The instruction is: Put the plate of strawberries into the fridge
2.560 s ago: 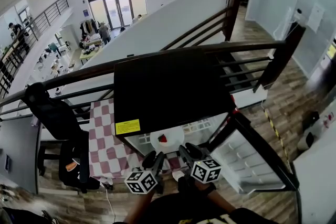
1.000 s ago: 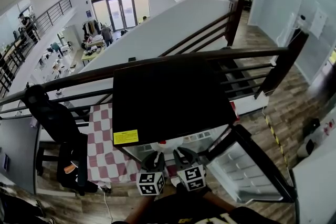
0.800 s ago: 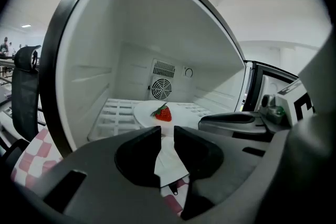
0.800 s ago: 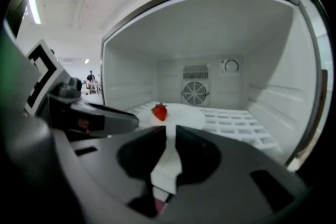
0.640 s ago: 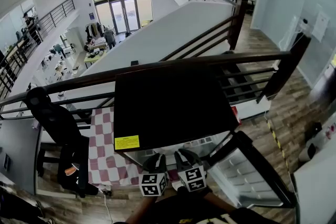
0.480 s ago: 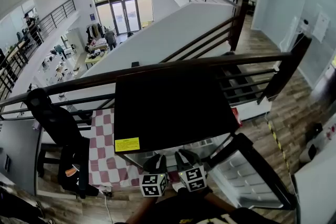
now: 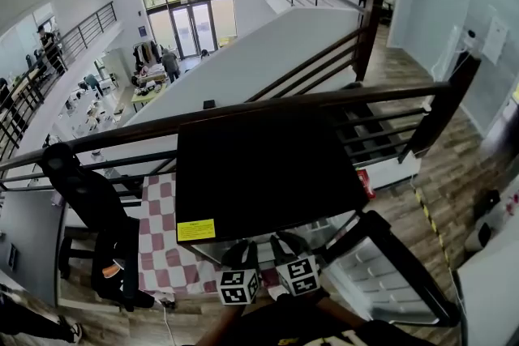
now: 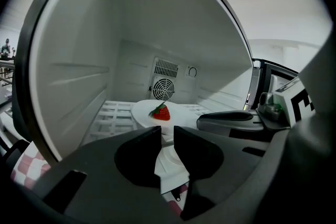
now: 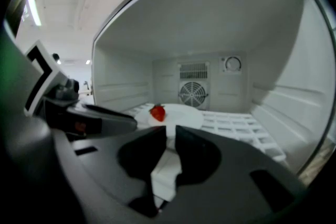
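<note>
Nearest the cameras, the left tool [image 8: 167, 132] had its jaws closed on the near rim of the white plate [image 8: 184, 113]. The right tool [image 9: 170, 132] pinched the same rim in the same way, and the two tools were just beside each other. The plate reached into the fridge [image 8: 79, 76] over the white rack shelf [image 8: 113, 115]; whether it rested on the rack could not be told. One red strawberry [image 8: 161, 112] with a green top sat on the plate, toward its left side. Behind it, a round fan grille [image 8: 164, 89] was set in the back of the fridge. Each tool's view caught the other tool at its edge. The head view hid plate and strawberry alike under the fridge's black top [image 7: 259, 166]. It showed instead the tools' marker cubes [image 7: 238, 286] at the fridge mouth and the door [image 7: 389, 271] standing open to the right. It also showed a yellow label [image 7: 196, 230] on the black top and a red-and-white checked cloth [image 7: 162, 251] on the left.
</note>
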